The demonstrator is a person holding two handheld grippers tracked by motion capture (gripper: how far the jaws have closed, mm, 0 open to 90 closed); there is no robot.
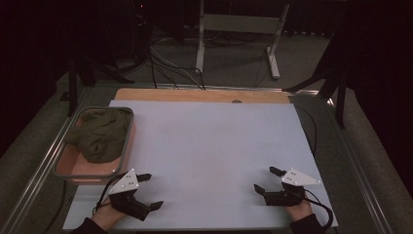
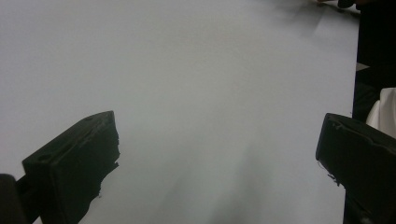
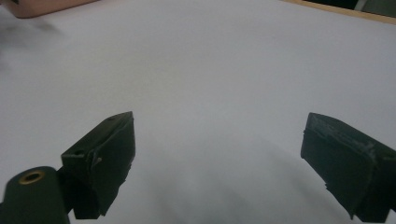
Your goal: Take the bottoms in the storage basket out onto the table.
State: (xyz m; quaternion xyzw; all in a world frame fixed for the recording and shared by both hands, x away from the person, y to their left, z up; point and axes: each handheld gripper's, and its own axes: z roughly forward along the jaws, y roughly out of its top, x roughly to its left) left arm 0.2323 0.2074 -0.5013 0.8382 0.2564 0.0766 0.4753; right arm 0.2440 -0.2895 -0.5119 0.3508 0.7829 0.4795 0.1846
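The room is dark: black drapes at the sides, grey carpet, cables trailing across the floor at upper centre, and the white legs of a stand point(image 1: 237, 36) at the top of the high view. No writing or label can be read anywhere.

A pale grey sheet point(image 1: 209, 146) covers the table, with a strip of wood point(image 1: 202, 95) showing along its far edge.

At lower left of the high view the left gripper point(image 1: 149, 191) has its jaws spread wide with nothing between them; its own view shows bare sheet point(image 2: 196, 93) between the black jaws. At lower right the right gripper point(image 1: 268, 179) likewise stands spread and empty over the sheet point(image 3: 219, 93).

Left of centre, above the left gripper, a pink bin point(image 1: 73, 168) holds a crumpled olive cloth point(image 1: 101, 134), near that gripper but apart from it.
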